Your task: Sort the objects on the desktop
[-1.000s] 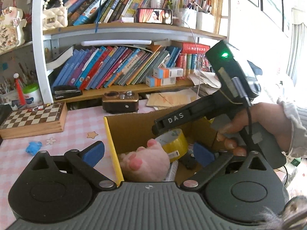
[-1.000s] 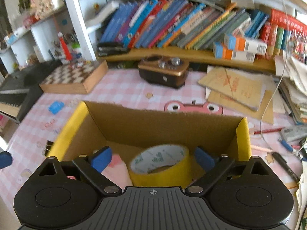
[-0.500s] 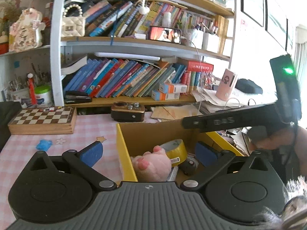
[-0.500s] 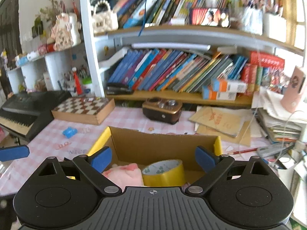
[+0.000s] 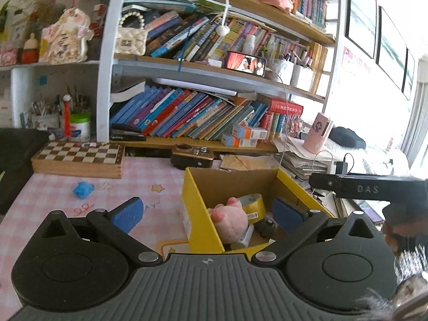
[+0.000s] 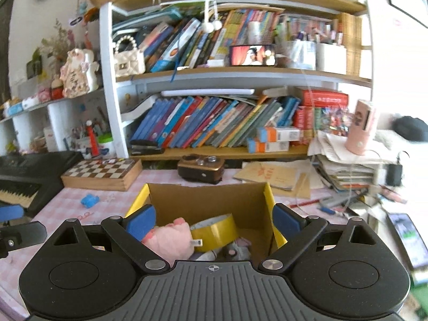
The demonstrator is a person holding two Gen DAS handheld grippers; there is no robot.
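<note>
A yellow cardboard box (image 5: 200,214) (image 6: 206,195) stands on the pink checked desk. It holds a pink plush toy (image 5: 231,220) (image 6: 171,238), a yellow tape roll (image 5: 252,204) (image 6: 215,230) and small dark items. My left gripper (image 5: 207,210) is open and empty, raised above the box's left wall. My right gripper (image 6: 212,220) is open and empty, raised above the box; its body shows at the right of the left wrist view (image 5: 369,188). A small blue object (image 5: 83,189) (image 6: 89,200) lies on the desk left of the box.
A wooden chessboard box (image 5: 80,157) and a brown radio (image 5: 192,156) sit at the back of the desk under bookshelves. Paper stacks, a pink cup (image 6: 361,128), pens and a phone (image 6: 406,238) crowd the right side. A black keyboard (image 6: 24,182) lies at the left.
Both grippers have risen and pulled back from the box, so it looks smaller and more shelf shows. The right gripper left the tape roll in the box.
</note>
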